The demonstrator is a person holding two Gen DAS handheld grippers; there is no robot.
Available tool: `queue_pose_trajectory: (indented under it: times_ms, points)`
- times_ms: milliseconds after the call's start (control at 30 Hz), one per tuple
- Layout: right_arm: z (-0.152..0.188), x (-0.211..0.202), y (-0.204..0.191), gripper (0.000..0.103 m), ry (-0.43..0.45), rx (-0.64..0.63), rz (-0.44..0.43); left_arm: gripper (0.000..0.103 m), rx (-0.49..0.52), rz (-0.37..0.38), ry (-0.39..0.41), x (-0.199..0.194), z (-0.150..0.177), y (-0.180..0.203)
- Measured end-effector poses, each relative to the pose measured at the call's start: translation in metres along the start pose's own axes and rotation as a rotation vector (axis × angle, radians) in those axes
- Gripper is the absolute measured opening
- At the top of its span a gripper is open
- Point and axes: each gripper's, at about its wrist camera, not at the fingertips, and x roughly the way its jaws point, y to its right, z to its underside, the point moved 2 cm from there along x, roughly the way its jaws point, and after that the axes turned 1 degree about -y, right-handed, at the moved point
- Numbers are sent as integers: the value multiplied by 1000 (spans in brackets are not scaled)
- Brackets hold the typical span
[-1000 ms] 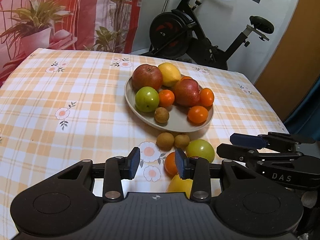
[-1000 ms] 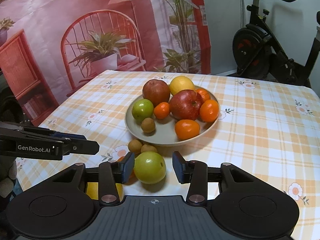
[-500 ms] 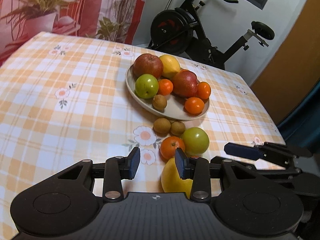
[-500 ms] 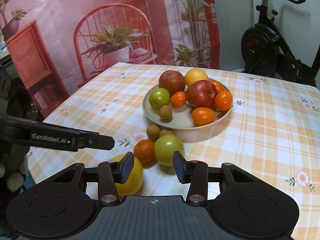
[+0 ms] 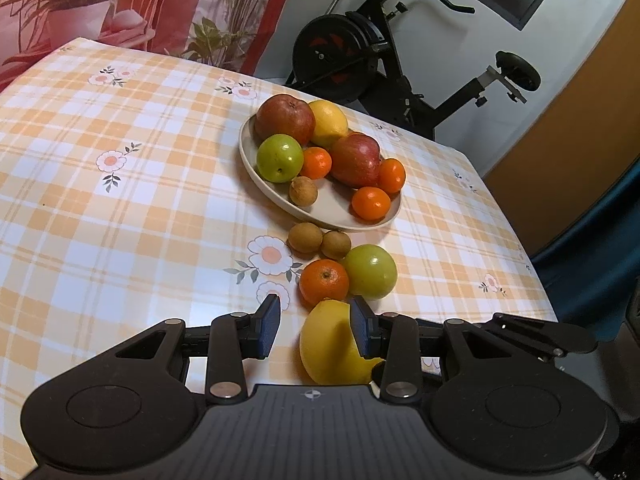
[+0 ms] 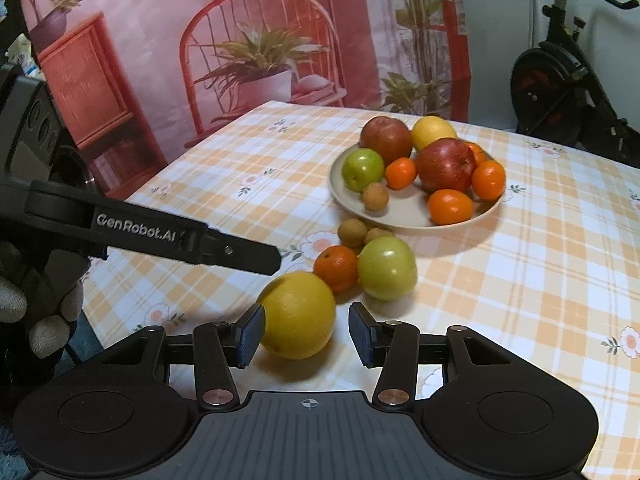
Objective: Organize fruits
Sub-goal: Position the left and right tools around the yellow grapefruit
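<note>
A beige plate point(image 5: 332, 210) point(image 6: 404, 216) on the checked tablecloth holds two red apples, a green apple, a lemon, several oranges and a small brown fruit. On the cloth in front of it lie two small brown fruits point(image 5: 305, 237), an orange point(image 5: 324, 282) point(image 6: 335, 266), a green apple point(image 5: 371, 271) point(image 6: 386, 267) and a lemon point(image 5: 330, 348) point(image 6: 298, 314). My left gripper point(image 5: 314, 330) is open, the lemon by its right finger. My right gripper point(image 6: 306, 332) is open, the lemon between its fingers near the left one, not clamped.
The table's right edge point(image 5: 516, 236) drops off near a dark exercise bike point(image 5: 360, 52). A printed red backdrop point(image 6: 240, 40) hangs behind the table. The left gripper's arm point(image 6: 152, 236) crosses the right wrist view's left side, held by a gloved hand point(image 6: 36, 312).
Both grippers have pulled back toward the table's front edge. The green apple that lay between the right fingers now lies beyond them; the lemon has come between them.
</note>
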Motion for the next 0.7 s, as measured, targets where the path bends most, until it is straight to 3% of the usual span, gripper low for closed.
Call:
queue_pose_trajectory:
  times_ms: [300,567,700]
  points:
    - [5,9,-1,45,-32,6,-17,40,-13,7,-24,11,-4,-2]
    - [4,25,-9,56,-59,-13,-20,40,-20,10,-31,16,-7,-3]
    - [3,35,-9,55,-77,-20,-13,40,-28,18,-37,17,-7,-5]
